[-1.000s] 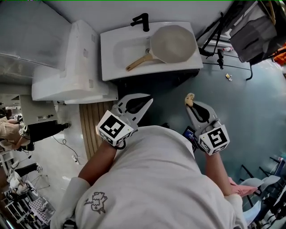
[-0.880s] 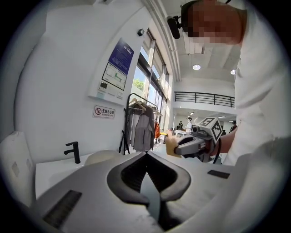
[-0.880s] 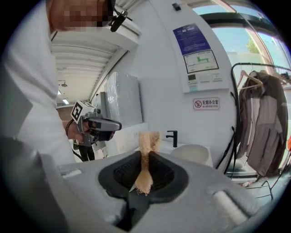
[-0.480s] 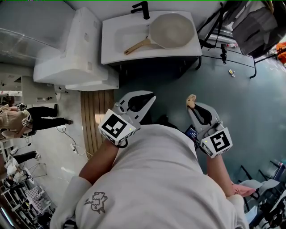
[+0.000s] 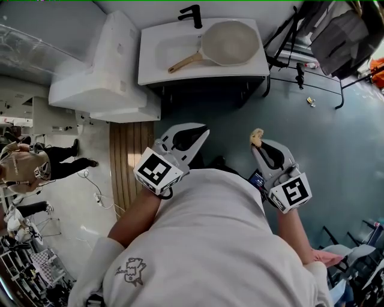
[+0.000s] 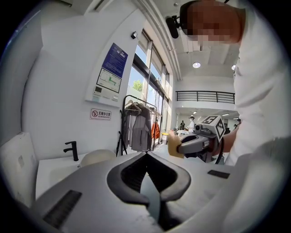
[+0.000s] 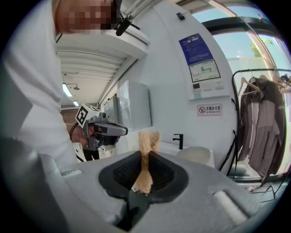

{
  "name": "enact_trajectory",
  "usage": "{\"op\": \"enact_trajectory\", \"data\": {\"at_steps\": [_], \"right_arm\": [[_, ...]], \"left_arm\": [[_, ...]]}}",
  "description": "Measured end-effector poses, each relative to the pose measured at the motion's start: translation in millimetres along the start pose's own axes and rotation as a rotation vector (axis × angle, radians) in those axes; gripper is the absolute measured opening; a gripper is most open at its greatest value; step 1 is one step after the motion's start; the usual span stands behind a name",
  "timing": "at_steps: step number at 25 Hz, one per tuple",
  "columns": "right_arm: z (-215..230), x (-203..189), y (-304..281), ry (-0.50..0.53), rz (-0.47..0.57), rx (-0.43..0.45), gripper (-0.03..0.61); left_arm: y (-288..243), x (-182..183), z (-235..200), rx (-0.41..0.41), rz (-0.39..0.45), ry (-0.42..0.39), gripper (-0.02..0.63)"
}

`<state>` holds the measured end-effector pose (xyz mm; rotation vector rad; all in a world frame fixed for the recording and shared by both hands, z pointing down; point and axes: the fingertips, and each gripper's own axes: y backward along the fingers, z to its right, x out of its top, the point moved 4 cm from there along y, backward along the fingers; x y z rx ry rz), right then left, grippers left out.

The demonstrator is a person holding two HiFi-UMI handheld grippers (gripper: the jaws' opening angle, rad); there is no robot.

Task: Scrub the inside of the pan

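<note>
A beige pan [image 5: 231,43] with a wooden handle [image 5: 183,62] lies in the white sink [image 5: 162,69] at the top of the head view, below a black faucet [image 5: 192,15]. Both grippers hang in front of my body, well short of the sink. My left gripper [image 5: 204,133] is shut with nothing between its jaws [image 6: 146,154]. My right gripper [image 5: 257,139] is shut on a tan sponge [image 7: 148,148], which sticks out past the fingertips. The pan [image 7: 196,157] shows beyond the sponge in the right gripper view, and low at the left [image 6: 97,157] in the left gripper view.
A white cabinet [image 5: 102,72] stands left of the sink. A wooden slatted mat [image 5: 129,162] lies on the floor beside me. A black stand with a grey bag [image 5: 336,42] is at the right, near a clothes rack [image 7: 263,123]. A person [image 5: 24,171] stands far left.
The sink and pan have slid a little up and to the right in the head view. Both grippers keep their pose in front of my body, and the sponge stays gripped.
</note>
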<state>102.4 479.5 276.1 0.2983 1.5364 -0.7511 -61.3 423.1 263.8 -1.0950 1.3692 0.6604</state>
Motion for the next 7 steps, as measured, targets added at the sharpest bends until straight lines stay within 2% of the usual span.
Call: {"op": "enact_trajectory", "data": {"at_steps": [7], "right_arm": [[0.3, -2.9, 11.4, -0.002, 0.011, -0.019, 0.049]], "left_arm": [[-1.6, -2.2, 9.4, -0.009, 0.003, -0.011, 0.002]]}}
